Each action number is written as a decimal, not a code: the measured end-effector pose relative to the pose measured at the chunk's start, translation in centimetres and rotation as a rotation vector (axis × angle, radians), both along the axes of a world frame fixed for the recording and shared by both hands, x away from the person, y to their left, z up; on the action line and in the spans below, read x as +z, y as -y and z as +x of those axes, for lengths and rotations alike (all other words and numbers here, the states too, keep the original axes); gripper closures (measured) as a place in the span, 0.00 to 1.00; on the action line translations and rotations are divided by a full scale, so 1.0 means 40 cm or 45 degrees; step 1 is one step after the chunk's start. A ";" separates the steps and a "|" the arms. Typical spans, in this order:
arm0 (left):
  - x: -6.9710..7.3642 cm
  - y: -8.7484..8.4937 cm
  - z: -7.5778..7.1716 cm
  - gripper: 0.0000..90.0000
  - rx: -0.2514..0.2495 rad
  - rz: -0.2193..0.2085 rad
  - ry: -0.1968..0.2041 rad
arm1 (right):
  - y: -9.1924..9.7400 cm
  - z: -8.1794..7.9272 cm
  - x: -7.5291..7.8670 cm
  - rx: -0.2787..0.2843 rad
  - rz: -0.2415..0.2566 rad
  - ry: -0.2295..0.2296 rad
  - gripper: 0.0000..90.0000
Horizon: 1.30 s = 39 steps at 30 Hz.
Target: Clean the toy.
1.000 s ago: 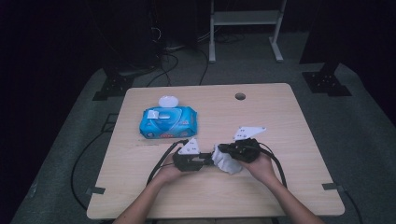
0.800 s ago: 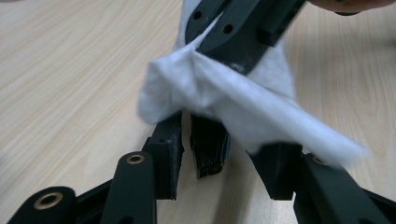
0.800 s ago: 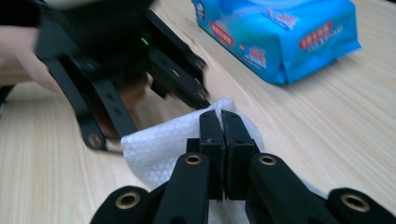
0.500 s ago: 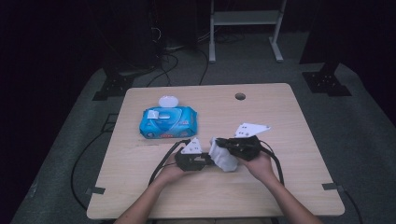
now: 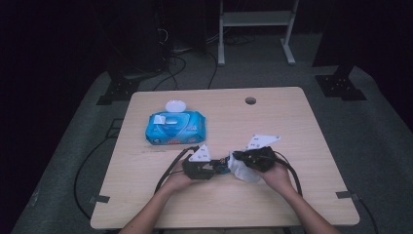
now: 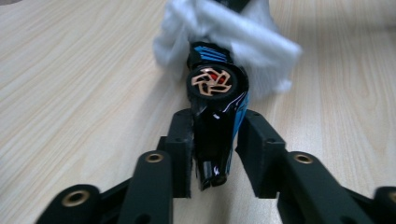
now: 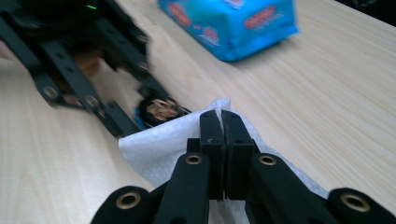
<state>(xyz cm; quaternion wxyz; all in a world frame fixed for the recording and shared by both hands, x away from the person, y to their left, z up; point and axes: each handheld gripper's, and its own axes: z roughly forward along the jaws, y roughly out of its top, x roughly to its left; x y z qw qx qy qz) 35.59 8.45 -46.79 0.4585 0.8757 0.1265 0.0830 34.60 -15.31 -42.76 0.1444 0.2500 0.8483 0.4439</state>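
- One toy car [image 6: 215, 116], black with blue stripes and one copper-spoked wheel facing the left gripper view's camera; we see it near the table's front edge, at its middle, between the two grippers. Its far end is wrapped in the wipe.
- One white wipe [image 5: 242, 170], crumpled around the car's far end; in the right gripper view it spreads as a flat sheet [image 7: 159, 144] under the jaws.
- Left gripper [image 6: 215, 140]: one, held in the person's left hand [image 5: 176, 181]. Its jaws have just been opening. We see the car between the pads, the left pad close against the car's body and the right pad standing a little off it, so the grip reads as loosened rather than pressed.
- Right gripper [image 7: 222, 122]: one, held in the right hand [image 5: 275, 176]. Its jaws are closed tight together, pinching a fold of the wipe between the pads.
- One blue pack of wet wipes [image 5: 175, 127], lying flat toward the table's far left, well apart from the grippers; its white lid [image 5: 175, 106] is flipped open. We see red and white label patches, but the writing is too blurred to read.
- One light wooden table [image 5: 292, 122], with one round cable hole [image 5: 250, 101] near the far edge.
- Two black cables, one trailing from each gripper.
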 end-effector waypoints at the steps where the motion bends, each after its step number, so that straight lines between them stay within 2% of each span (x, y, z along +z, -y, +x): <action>1: -0.001 0.001 -0.002 0.71 0.002 0.006 0.005 | -0.013 -0.003 -0.001 0.020 0.000 0.003 0.98; 3: -0.001 -0.003 -0.002 0.74 0.001 0.011 0.008 | -0.028 -0.005 -0.001 0.044 0.008 -0.003 0.98; 6: 0.000 -0.007 -0.003 0.76 -0.003 0.010 0.010 | -0.016 0.000 0.001 0.034 0.019 -0.013 0.98; 11: 0.000 -0.007 -0.002 0.77 -0.002 0.009 0.015 | 0.064 0.016 0.007 -0.089 0.016 -0.006 0.98; 14: 0.000 -0.005 -0.001 0.76 0.001 0.007 0.009 | 0.095 0.022 0.005 -0.146 0.025 -0.032 0.98; 16: 0.000 -0.006 -0.001 0.76 0.001 0.008 0.009 | 0.081 0.021 0.002 -0.129 0.030 -0.027 0.98; 18: 0.000 -0.007 -0.001 0.77 0.001 0.010 0.007 | 0.052 0.019 0.000 -0.060 0.057 -0.052 0.98; 20: 0.001 -0.011 -0.001 0.77 0.004 0.011 0.006 | 0.024 0.014 -0.002 -0.025 0.035 -0.034 0.98; 22: 0.001 -0.015 -0.001 0.77 0.010 0.009 0.002 | 0.021 0.018 0.002 -0.021 0.028 -0.030 0.98; 24: 0.001 -0.016 0.000 0.77 0.009 0.011 0.004 | 0.044 0.025 0.005 -0.065 0.013 -0.019 0.98; 27: 0.001 -0.016 0.002 0.77 0.012 0.008 0.003 | 0.103 0.039 0.006 -0.162 0.014 -0.024 0.98; 29: 0.001 -0.015 0.003 0.77 0.015 0.014 0.011 | 0.132 0.048 0.004 -0.207 0.047 -0.066 0.98; 30: 0.002 -0.016 0.004 0.77 0.016 0.016 0.012 | 0.134 0.050 0.001 -0.204 0.059 -0.085 0.98; 32: 0.003 -0.018 0.004 0.77 0.018 0.023 0.019 | 0.122 0.050 0.000 -0.184 0.064 -0.075 0.98; 34: 0.005 -0.021 0.006 0.77 0.024 0.035 0.036 | 0.098 0.054 0.003 -0.131 0.095 -0.103 0.98; 37: 0.008 -0.029 0.009 0.76 0.032 0.051 0.047 | 0.049 0.056 -0.001 -0.069 0.082 -0.091 0.98; 39: 0.007 -0.038 0.012 0.77 0.047 0.045 0.047 | 0.041 0.060 -0.002 -0.062 0.075 -0.077 0.98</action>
